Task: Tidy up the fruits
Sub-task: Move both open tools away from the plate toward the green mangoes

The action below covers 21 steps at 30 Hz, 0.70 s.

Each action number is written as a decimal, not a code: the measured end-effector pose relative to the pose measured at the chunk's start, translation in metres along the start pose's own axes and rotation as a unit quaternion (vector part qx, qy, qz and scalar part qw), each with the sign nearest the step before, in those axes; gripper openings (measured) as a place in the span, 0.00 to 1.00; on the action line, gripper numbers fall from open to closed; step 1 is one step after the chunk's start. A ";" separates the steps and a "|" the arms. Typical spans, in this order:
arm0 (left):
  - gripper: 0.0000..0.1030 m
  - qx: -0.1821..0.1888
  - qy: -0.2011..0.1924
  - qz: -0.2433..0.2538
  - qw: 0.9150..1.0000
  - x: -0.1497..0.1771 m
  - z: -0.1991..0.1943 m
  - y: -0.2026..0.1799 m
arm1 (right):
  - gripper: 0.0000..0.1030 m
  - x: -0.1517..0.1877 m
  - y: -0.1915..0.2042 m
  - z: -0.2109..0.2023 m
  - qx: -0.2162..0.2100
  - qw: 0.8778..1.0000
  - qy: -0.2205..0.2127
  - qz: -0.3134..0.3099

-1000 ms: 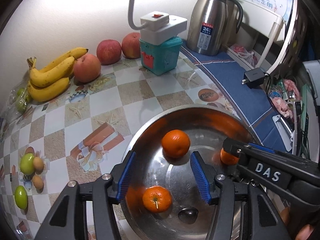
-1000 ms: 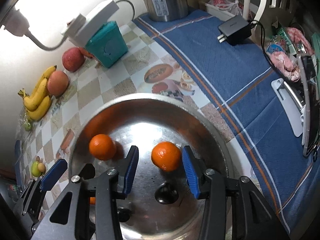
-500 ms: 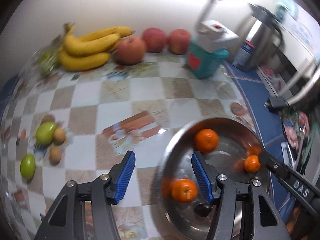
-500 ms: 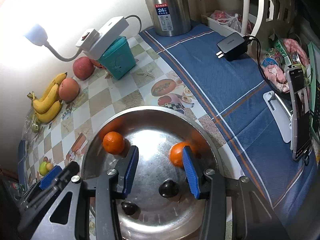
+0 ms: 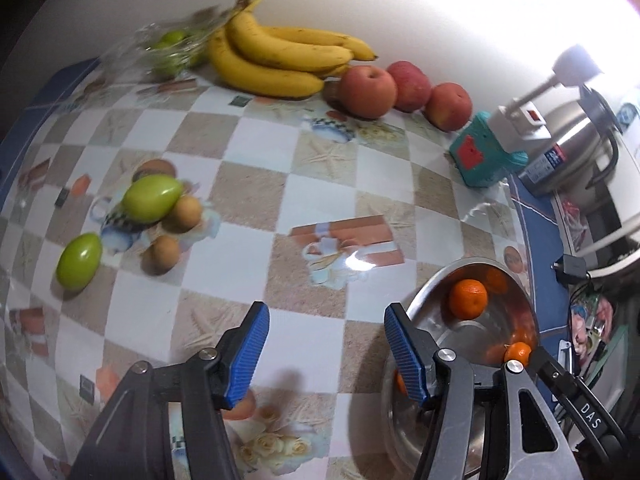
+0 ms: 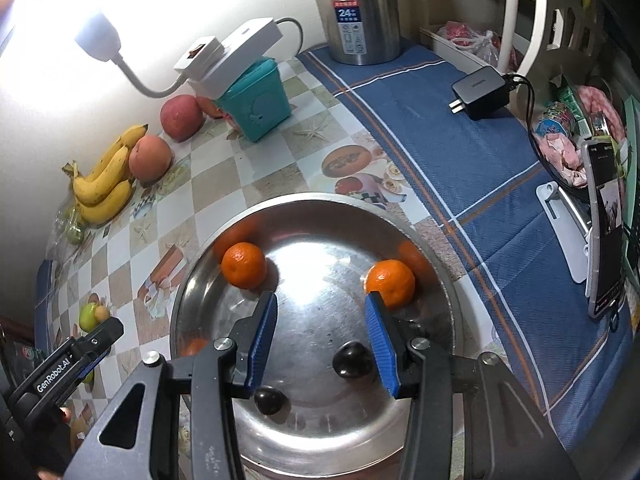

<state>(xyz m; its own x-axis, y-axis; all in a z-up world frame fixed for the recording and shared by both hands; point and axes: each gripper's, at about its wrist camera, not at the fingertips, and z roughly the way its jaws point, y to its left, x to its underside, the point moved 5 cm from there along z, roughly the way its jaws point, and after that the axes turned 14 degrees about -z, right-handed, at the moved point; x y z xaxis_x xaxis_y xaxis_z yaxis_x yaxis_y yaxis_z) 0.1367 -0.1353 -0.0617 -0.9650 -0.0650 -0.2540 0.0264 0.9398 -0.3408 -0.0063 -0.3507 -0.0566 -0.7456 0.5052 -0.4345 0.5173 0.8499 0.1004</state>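
Observation:
My left gripper (image 5: 326, 344) hangs over the checked tablecloth just left of the steel bowl (image 5: 420, 304); its jaws are opening with nothing between them. Farther left lie two green fruits (image 5: 152, 198) and two small brown fruits (image 5: 186, 212). Bananas (image 5: 280, 56) and three apples (image 5: 368, 90) line the wall. My right gripper (image 6: 320, 320) stands open above the bowl (image 6: 440, 280), empty. One orange (image 6: 390, 282) sits just past its right fingertip, another orange (image 6: 244, 265) at the bowl's left. Two dark small fruits (image 6: 353, 360) lie on the bowl's floor under the fingers.
A teal box (image 6: 256, 108) carrying a white power strip with a lamp stands by the wall. A steel thermos (image 6: 356, 12), a black charger (image 6: 480, 90) and a phone on a stand (image 6: 606, 228) occupy the blue cloth at the right. Bagged green fruit (image 5: 172, 48) lies beside the bananas.
My left gripper swung left, off the bowl and out over the tablecloth, rolling as it went, and its jaws widened. The orange between my right fingers rolled right toward the bowl's wall.

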 end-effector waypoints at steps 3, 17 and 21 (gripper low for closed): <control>0.63 -0.005 0.000 -0.011 1.000 -0.001 -0.002 0.010 | 0.45 0.000 0.002 0.001 -0.001 1.000 0.002 -0.003; 0.89 -0.023 -0.002 -0.051 0.998 -0.005 -0.002 0.027 | 0.63 0.003 0.009 0.007 -0.001 1.000 0.012 -0.018; 1.00 -0.042 -0.004 -0.066 0.997 -0.006 0.002 0.035 | 0.74 0.004 0.013 0.009 0.003 0.999 0.013 -0.030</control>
<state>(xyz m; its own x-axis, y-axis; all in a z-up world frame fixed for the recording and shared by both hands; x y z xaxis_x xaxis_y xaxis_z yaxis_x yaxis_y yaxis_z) 0.1439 -0.1023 -0.0739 -0.9565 -0.1917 -0.2199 -0.1222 0.9477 -0.2947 0.0016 -0.3392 -0.0653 -0.7866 0.4565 -0.4158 0.4735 0.8781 0.0683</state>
